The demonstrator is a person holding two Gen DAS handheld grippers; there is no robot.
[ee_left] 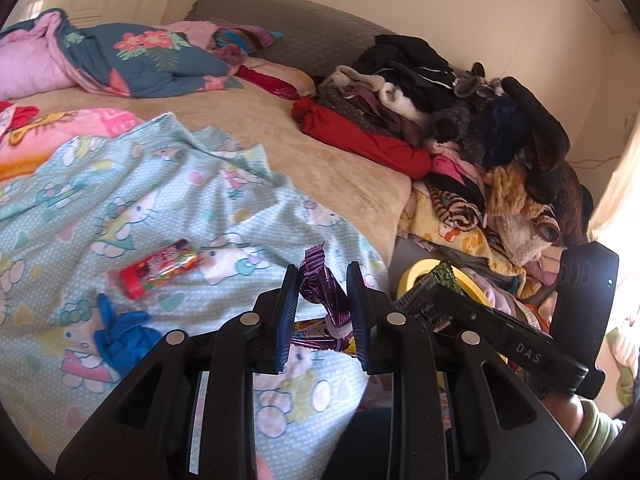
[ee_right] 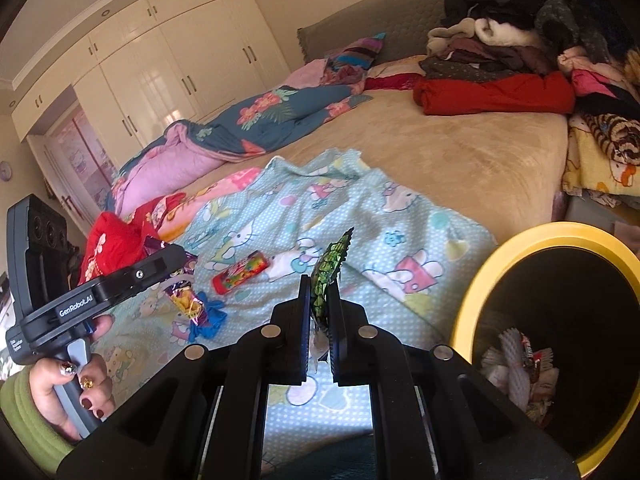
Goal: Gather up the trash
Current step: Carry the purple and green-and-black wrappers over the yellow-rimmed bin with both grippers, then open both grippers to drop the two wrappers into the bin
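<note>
The lower part of both wrist views is filled by the black bodies of the grippers, which hide the bedding right under them. In the left wrist view the bin (ee_left: pixel 416 270) shows only as a strip of yellow rim behind the other gripper, and what the purple wrapper's lower end looks like is hard to make out against a second shiny wrapper under it. In the right wrist view the bin is cut off by the frame edge on the right, and the trash (ee_right: pixel 520 364) at its bottom is dim: white crumpled pieces and one red packet.

The left gripper (ee_left: pixel 323 280) is clamped on a crinkled purple wrapper (ee_left: pixel 320 280), which stands up between the pads and pokes out past the fingertips. The right gripper (ee_right: pixel 325 300) is closed tight on a green wrapper (ee_right: pixel 329 276), whose top sticks up above the fingertips.

Ahead and to the left of the left gripper, on the pale blue cartoon blanket (ee_left: pixel 132 208), lies a red candy tube (ee_left: pixel 160 268); nearer and to the left is a crumpled blue glove (ee_left: pixel 120 332). Neither touches a gripper. The bin's open mouth sits just to the right of the right gripper, tilted toward the camera. A hand (ee_right: pixel 68 392) with a green sleeve holds the left gripper's handle.
</note>
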